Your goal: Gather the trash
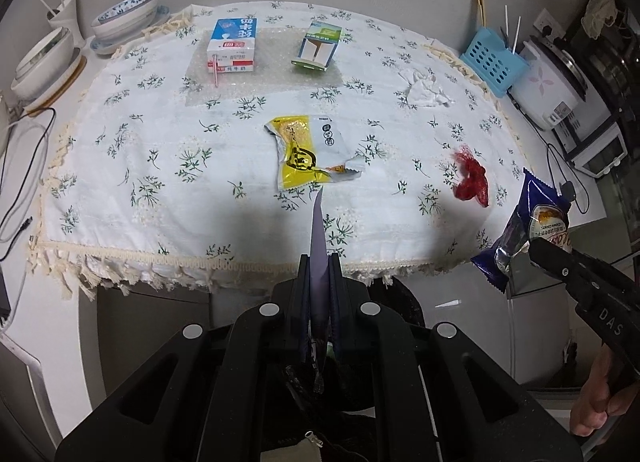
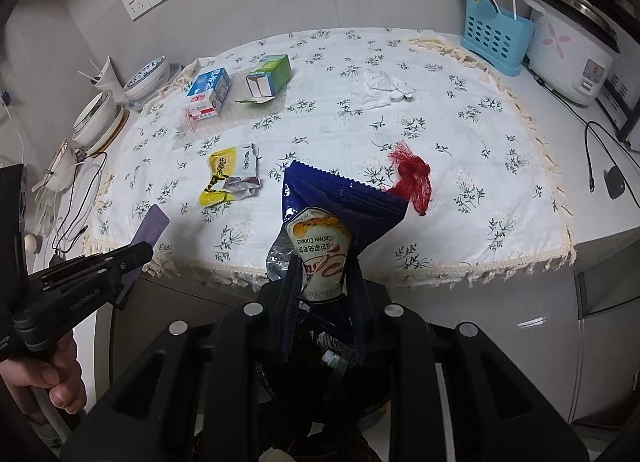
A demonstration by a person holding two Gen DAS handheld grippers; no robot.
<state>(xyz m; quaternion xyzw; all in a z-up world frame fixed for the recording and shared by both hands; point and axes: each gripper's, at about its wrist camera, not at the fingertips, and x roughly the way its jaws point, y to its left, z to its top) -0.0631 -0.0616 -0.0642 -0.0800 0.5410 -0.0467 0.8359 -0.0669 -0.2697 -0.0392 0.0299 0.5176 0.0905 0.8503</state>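
My left gripper is shut on a thin lilac card, held off the table's front edge; both show in the right wrist view, gripper, card. My right gripper is shut on a blue cookie wrapper, also seen in the left wrist view. On the floral tablecloth lie a yellow wrapper, a red net scrap, a crumpled tissue, a blue milk carton and a green carton.
Bowls and a cable sit at the left. A blue utensil basket and a rice cooker stand at the right. A dark bin opening lies below the grippers, in front of the table.
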